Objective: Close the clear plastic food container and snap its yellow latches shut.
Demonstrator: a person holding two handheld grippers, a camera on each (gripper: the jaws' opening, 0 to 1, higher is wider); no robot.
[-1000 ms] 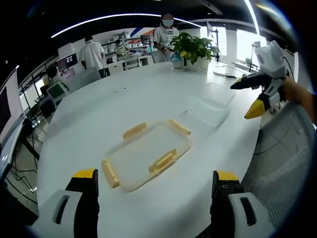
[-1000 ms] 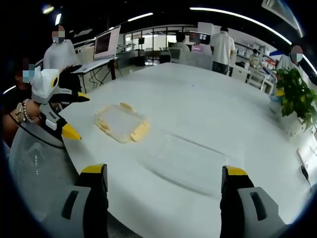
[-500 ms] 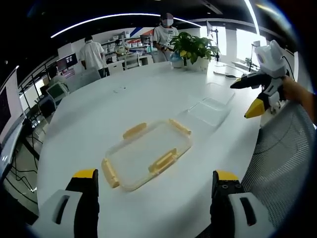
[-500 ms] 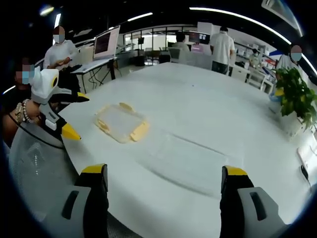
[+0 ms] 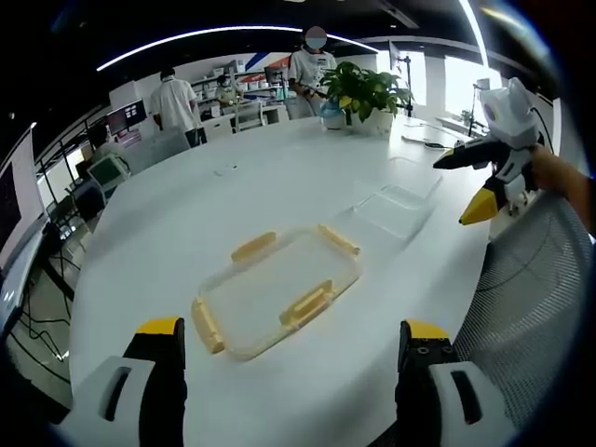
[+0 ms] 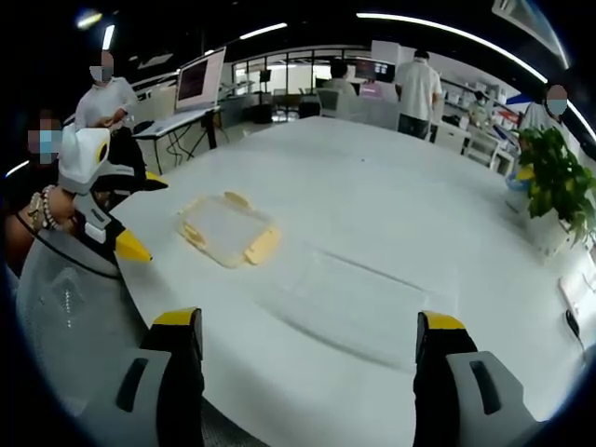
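Note:
A clear lid with yellow latches [image 5: 275,291] lies flat on the white table [image 5: 186,214], straight ahead of my left gripper [image 5: 291,372], which is open and holds nothing. Beyond it to the right sits the clear container base [image 5: 396,207]. The right gripper [image 5: 454,188] hovers open at the table's right edge, held by a hand. In the right gripper view the lid [image 6: 228,230] lies at the left and the clear base [image 6: 358,303] sits just ahead of my open right gripper [image 6: 307,363]. The left gripper [image 6: 149,219] is open beside the lid, over the table edge.
A potted plant [image 5: 365,90] stands at the far side of the table, also at the right edge [image 6: 554,186] in the right gripper view. A grey mesh chair back [image 5: 531,298] is close at the right. Several people stand among desks and monitors [image 6: 200,79] behind the table.

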